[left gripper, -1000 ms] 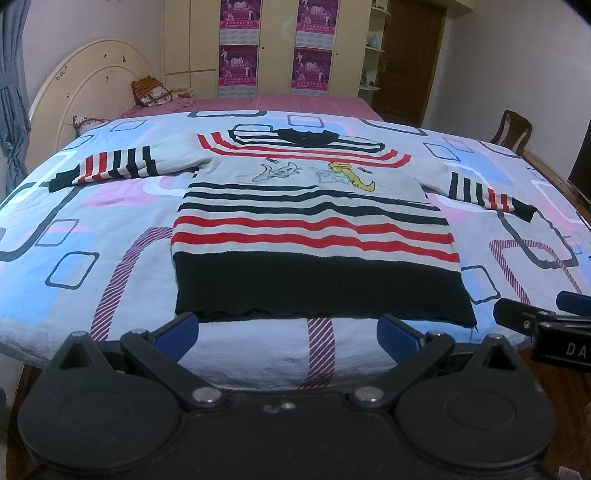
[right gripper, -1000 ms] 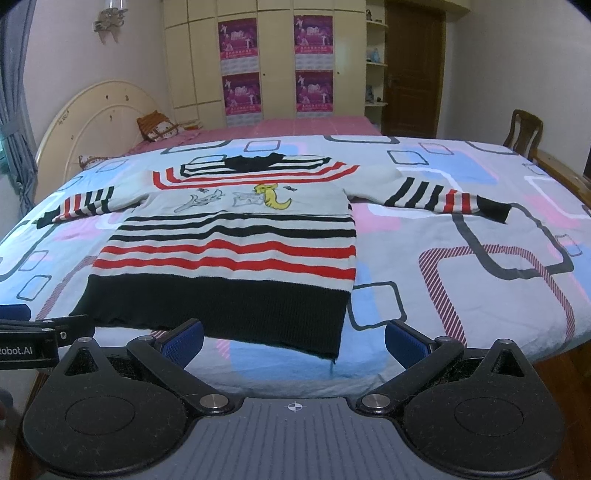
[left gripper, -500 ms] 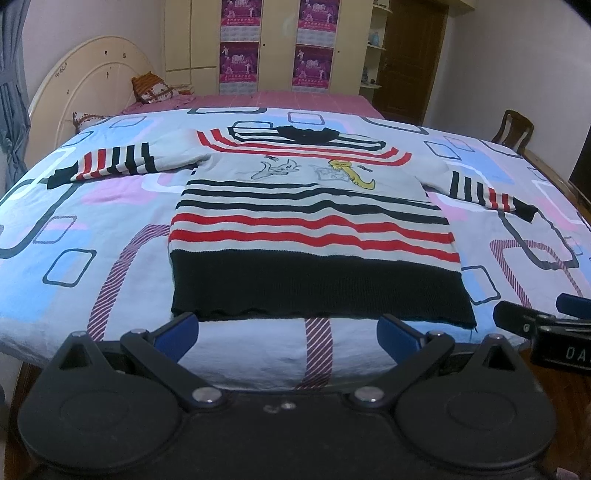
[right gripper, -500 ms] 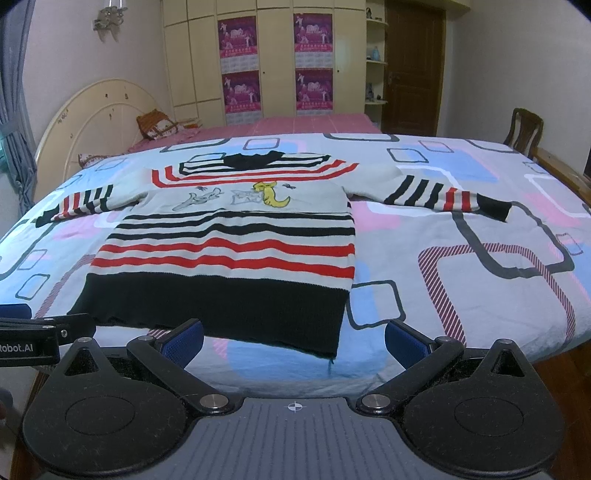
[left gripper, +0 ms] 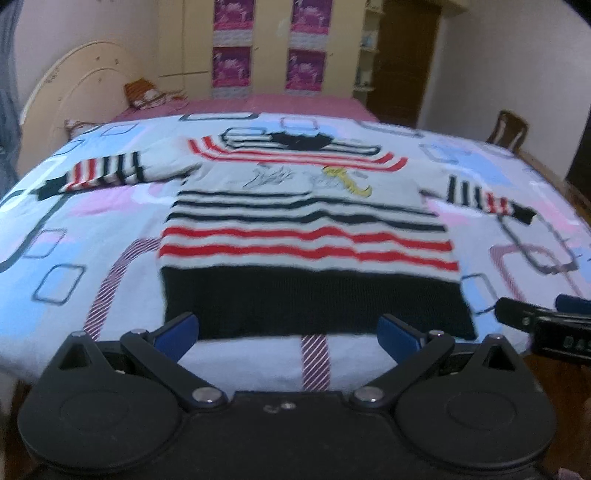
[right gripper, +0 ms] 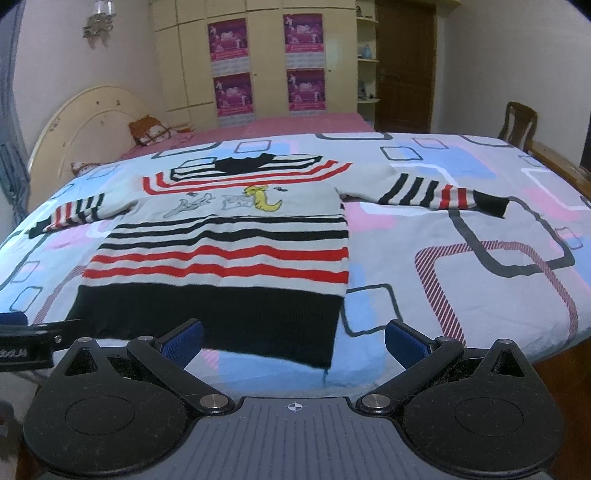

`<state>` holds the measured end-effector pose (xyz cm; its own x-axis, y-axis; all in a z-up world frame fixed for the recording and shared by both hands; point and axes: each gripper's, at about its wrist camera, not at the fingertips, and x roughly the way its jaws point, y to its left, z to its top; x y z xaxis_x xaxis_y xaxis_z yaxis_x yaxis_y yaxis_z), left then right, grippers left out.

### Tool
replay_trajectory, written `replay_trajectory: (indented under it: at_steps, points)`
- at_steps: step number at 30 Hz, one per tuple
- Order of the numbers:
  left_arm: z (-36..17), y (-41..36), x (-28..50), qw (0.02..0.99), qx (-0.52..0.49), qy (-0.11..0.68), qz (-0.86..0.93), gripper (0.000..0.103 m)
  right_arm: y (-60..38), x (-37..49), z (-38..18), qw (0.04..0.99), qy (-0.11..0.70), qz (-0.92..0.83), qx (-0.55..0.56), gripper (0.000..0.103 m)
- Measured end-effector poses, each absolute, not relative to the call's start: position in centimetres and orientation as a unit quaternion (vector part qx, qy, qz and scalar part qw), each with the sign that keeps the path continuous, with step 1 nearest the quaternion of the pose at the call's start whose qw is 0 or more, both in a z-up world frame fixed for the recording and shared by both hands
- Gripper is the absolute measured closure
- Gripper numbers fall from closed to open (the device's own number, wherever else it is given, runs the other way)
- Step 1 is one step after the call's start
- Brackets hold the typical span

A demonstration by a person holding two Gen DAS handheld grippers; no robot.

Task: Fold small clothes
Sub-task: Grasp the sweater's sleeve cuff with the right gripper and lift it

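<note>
One sweater [left gripper: 306,236] here, and two grippers hanging at the near edge of the bed [left gripper: 92,206]. The sweater lies flat and face up in the middle of the left wrist frame, both sleeves stretched out toward the left and right edges. It is pale grey with black and red stripes, a broad black hem band nearest the camera, a black collar at the far end, and a cartoon print with a yellow figure across the chest. The left gripper [left gripper: 288,330] sits at the bottom of its frame, blue pads spread wide, gripping nothing, its tips just over the black hem. In the right wrist view the sweater [right gripper: 229,251] lies left of centre on the patterned bedspread [right gripper: 480,258]. The right gripper [right gripper: 293,341] is likewise spread wide and empty, its left pad over the hem's lower corner region. Four pink posters [right gripper: 227,35] hang on the wardrobe doors at the top. One wooden chair [right gripper: 519,123] stands at the right.
</note>
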<state>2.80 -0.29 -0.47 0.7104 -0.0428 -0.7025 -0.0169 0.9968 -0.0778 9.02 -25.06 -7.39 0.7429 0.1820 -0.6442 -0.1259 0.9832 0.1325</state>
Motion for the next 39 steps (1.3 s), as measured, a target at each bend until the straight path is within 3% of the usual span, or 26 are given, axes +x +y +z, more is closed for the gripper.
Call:
replay_trajectory:
  at_steps: [13, 20, 36, 37, 38, 39]
  points:
    - [0.0, 1.8, 10.6, 0.947, -0.032, 0.318, -0.032, 0.000, -24.9, 16.3, -5.9, 0.944, 0.326, 0.023, 0.050, 0.000]
    - [-0.1, 2.9, 15.5, 0.936, -0.028, 0.348, -0.050, 0.000, -25.9, 20.6, -5.1, 0.948, 0.309, -0.003, 0.074, 0.000]
    - [-3.3, -3.0, 27.7, 0.917, -0.045, 0.391, -0.063, 0.000, -43.2, 33.2, -9.8, 0.925, 0.304, -0.112, 0.199, 0.002]
    - [-3.4, -3.6, 28.6, 0.916, -0.041, 0.395, -0.061, 0.000, -44.4, 34.1, -10.4, 0.922, 0.305, -0.117, 0.206, 0.010]
    - [-3.7, -4.4, 29.7, 0.914, -0.035, 0.400, -0.058, 0.000, -45.6, 35.2, -11.2, 0.918, 0.310, -0.118, 0.217, 0.036]
    - [-3.9, -5.2, 30.9, 0.912, -0.032, 0.406, -0.055, 0.000, -46.7, 36.2, -11.9, 0.912, 0.317, -0.124, 0.230, 0.043]
